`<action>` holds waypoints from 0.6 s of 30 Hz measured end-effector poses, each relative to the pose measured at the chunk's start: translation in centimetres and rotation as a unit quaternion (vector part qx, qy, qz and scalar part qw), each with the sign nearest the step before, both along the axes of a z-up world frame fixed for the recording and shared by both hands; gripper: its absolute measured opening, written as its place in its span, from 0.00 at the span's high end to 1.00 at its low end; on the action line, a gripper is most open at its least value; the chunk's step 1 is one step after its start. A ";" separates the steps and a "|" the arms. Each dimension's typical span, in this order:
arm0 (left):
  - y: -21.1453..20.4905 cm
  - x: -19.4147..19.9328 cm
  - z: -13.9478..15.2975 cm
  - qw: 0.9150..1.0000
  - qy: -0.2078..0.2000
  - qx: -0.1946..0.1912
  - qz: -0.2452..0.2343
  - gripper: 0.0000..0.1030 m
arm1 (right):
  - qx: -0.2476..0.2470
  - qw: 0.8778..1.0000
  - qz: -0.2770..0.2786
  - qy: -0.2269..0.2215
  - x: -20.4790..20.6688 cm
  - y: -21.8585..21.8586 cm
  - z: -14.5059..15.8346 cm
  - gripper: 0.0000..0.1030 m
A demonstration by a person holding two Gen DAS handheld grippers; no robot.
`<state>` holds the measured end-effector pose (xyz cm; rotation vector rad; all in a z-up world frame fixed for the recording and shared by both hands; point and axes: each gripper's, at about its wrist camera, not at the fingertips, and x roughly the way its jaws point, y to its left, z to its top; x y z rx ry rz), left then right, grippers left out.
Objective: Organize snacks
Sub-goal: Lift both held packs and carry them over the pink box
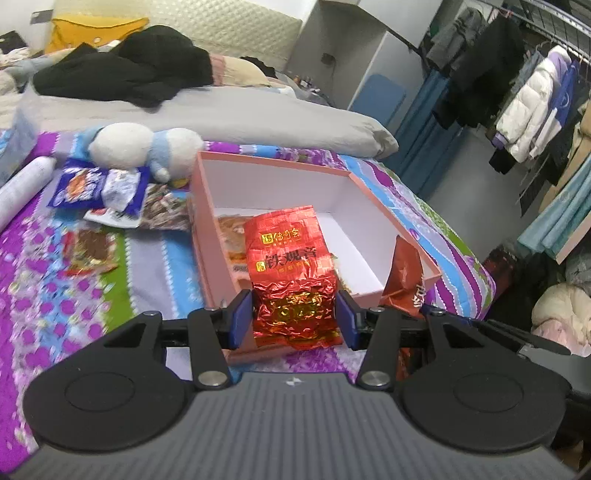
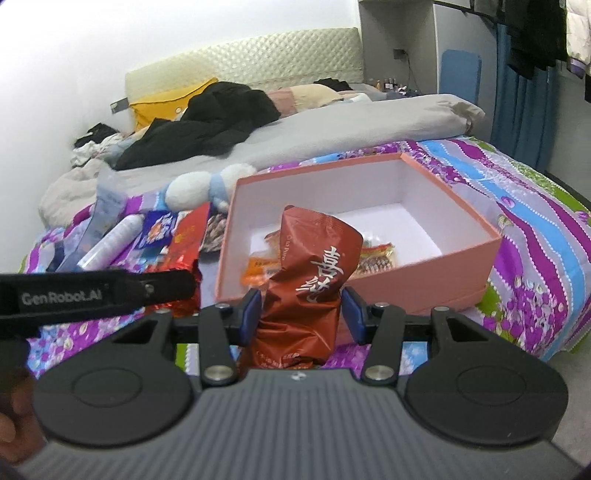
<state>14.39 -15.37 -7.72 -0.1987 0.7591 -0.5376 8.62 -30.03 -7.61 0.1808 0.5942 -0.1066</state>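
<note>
Left hand-held gripper [image 1: 295, 317]: jaws about half open, blue pads pressed on both sides of a bright red crinkled foil packet [image 1: 291, 273] with gold print. Packet stands upright in the grip, in front of and over the near edge of the pink box [image 1: 201, 221].

Right hand-held gripper [image 2: 300, 317]: about the same opening, clamped on a dark red-brown pouch [image 2: 310, 284] with white characters, top crumpled and leaning right. It sits just short of the box's near wall. In the left wrist view the same pouch shows at the box's near right corner.

Box is open, white inside, lying on the patterned purple, blue and green bedspread [image 2: 528, 258]. A few flat orange and yellow snack packets [image 2: 376, 254] lie on its floor at the near end; the far half is bare.

Left of the box on the bedspread: loose pile of snacks, blue-and-white wrappers [image 1: 85, 188], a brownish packet [image 1: 166, 214], a red-brown one [image 1: 92, 251] nearer, and a white tube [image 1: 22, 184] at the edge.

Behind the pile, touching the box's far left corner: white and light-blue plush toy [image 1: 147, 144].

Further back: grey duvet [image 1: 221, 118], black clothes [image 1: 122, 74] heaped on it, yellow pillow [image 1: 96, 29] against the padded headboard [image 2: 258, 59]. Clothes rack [image 1: 535, 92] with jackets off to the right.
</note>
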 end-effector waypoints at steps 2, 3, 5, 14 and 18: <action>-1.2 1.5 0.1 1.000 0.002 0.006 -0.005 0.47 | 0.003 1.000 0.003 0.005 1.2 -0.9 0.1 0.51; -1.6 2.2 0.2 1.000 0.003 0.009 -0.007 0.47 | 0.004 1.000 0.005 0.008 1.8 -1.4 0.1 0.51; -2.7 3.9 0.2 1.000 0.008 0.015 -0.012 0.47 | 0.007 1.000 0.006 0.013 3.0 -2.4 0.0 0.51; -6.6 11.3 -1.0 0.998 0.022 0.048 -0.015 0.47 | 0.015 0.999 -0.016 0.034 8.2 -6.8 -1.4 0.51; -8.3 14.1 -2.1 0.997 0.031 0.066 -0.020 0.47 | 0.021 0.998 -0.020 0.048 10.4 -8.7 -2.9 0.51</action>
